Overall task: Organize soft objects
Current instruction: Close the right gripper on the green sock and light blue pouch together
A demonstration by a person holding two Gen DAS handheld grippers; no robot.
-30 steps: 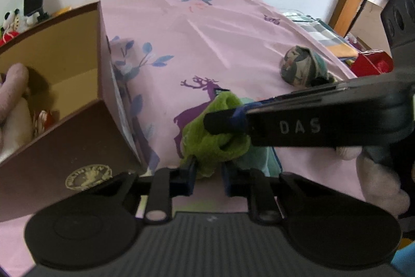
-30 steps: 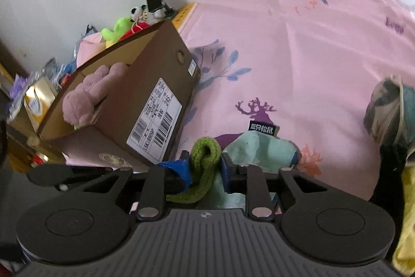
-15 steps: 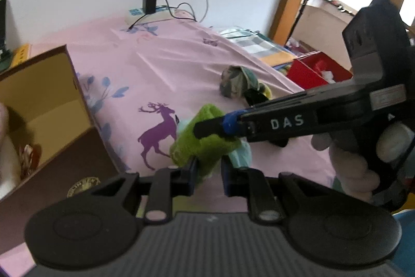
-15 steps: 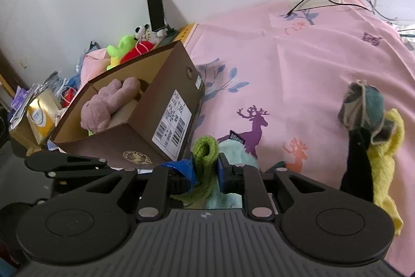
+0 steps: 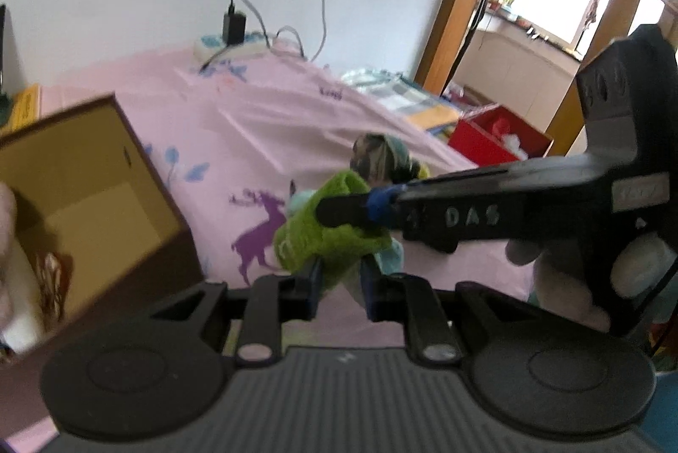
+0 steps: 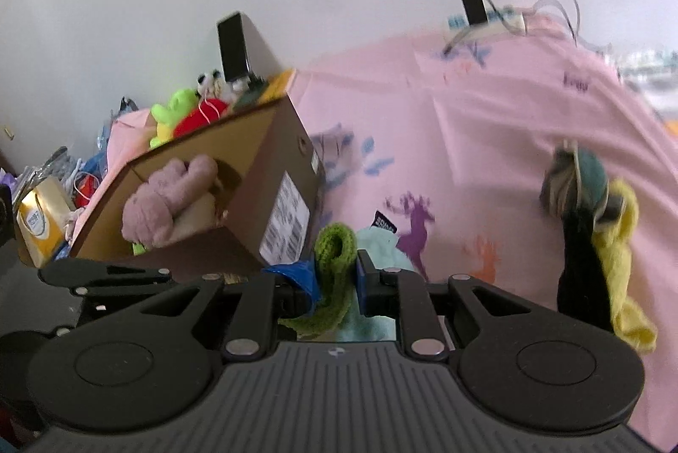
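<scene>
Both hand-held grippers point(image 5: 339, 277) point(image 6: 337, 283) clench the green sock point(image 5: 322, 237) beside the cardboard box point(image 6: 271, 173).

A bed draped in a pink sheet point(image 6: 487, 139) printed with purple deer and blue sprigs carries the scene. Ahead and to the left of the right-hand gripper sits an open brown cardboard box point(image 6: 275, 156), a white barcode label on its side. Ahead to that gripper's right lies a camouflage-patterned fabric bundle point(image 6: 572, 182), touching a black piece and a yellow sock point(image 6: 623, 262). At the far edge, against the wall, rests a white power strip point(image 5: 229, 44) with a black charger plugged in. Farther right lies a folded plaid cloth point(image 5: 394, 93).
</scene>
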